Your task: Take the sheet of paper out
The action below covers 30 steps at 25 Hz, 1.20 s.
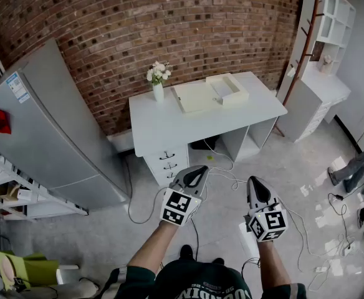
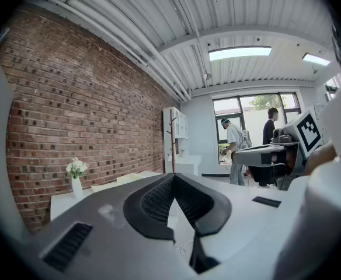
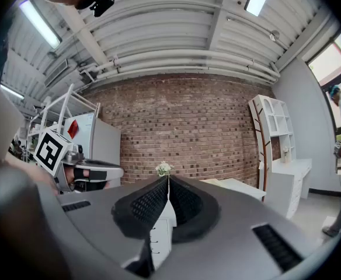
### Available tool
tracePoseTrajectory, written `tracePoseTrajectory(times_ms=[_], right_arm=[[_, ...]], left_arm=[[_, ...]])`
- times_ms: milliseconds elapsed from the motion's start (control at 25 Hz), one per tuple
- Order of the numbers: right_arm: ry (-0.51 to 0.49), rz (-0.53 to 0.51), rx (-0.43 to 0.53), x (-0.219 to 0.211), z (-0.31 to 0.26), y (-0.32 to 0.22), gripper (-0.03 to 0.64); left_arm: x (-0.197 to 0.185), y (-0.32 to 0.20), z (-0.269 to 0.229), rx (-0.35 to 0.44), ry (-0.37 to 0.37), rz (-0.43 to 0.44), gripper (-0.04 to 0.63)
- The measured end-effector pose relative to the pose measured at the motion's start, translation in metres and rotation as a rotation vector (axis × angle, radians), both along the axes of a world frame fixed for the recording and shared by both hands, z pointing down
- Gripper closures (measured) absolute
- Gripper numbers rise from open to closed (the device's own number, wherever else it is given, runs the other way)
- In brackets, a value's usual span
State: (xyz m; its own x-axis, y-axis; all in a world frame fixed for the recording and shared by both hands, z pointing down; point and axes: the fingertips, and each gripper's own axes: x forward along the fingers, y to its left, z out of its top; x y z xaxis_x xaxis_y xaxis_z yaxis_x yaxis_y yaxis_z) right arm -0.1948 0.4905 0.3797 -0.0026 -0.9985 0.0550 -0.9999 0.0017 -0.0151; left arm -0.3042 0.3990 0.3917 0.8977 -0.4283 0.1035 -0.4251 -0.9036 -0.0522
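An open cream box (image 1: 227,90) lies on the white desk (image 1: 169,126), its lid (image 1: 194,96) flat beside it; a white sheet (image 1: 222,86) shows inside the box. Both grippers hang in the air well in front of the desk, over the floor. My left gripper (image 1: 199,169) is shut with nothing in it, jaws meeting at the tip (image 2: 173,177). To its right, my right gripper (image 1: 254,181) is also shut and empty (image 3: 168,178). Each gripper view shows the other gripper at its edge.
A vase of white flowers (image 1: 158,83) stands at the desk's back left. Drawers (image 1: 167,164) sit under the desk. A grey fridge (image 1: 45,123) stands left, a white shelf unit (image 1: 328,23) right. Cables (image 1: 306,229) trail over the floor. People stand at the right (image 1: 356,164).
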Motion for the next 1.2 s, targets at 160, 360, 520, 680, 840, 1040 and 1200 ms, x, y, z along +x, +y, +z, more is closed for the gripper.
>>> tracePoseTrajectory(times_ms=[160,360,520,680,840,1040,1200], right_arm=[[-0.002,0.012,-0.001,0.001,0.004,0.000,0.546],[-0.005,0.011,-0.011,0.000,0.007,-0.002,0.548],[-0.023,0.004,-0.017,0.001,0.009,-0.001,0.546],[0.019,-0.011,-0.025,-0.004,0.010,-0.001,0.546],[0.016,-0.008,-0.033,-0.005,0.012,-0.002,0.548],[0.010,0.000,-0.041,-0.010,0.019,-0.010,0.546],[0.006,0.018,-0.043,-0.017,0.019,-0.018,0.548]], left_arm=[[0.001,0.001,0.003,-0.005,0.004,0.003,0.584],[0.000,0.002,0.001,0.010,0.015,0.004,0.584],[0.001,0.004,0.002,0.011,0.018,0.006,0.585],[0.000,0.009,0.000,0.022,0.034,0.010,0.584],[-0.001,0.009,0.005,0.019,0.033,0.012,0.585],[-0.004,0.001,0.015,-0.001,0.027,0.028,0.586],[-0.008,-0.007,0.018,-0.006,0.026,0.049,0.584]])
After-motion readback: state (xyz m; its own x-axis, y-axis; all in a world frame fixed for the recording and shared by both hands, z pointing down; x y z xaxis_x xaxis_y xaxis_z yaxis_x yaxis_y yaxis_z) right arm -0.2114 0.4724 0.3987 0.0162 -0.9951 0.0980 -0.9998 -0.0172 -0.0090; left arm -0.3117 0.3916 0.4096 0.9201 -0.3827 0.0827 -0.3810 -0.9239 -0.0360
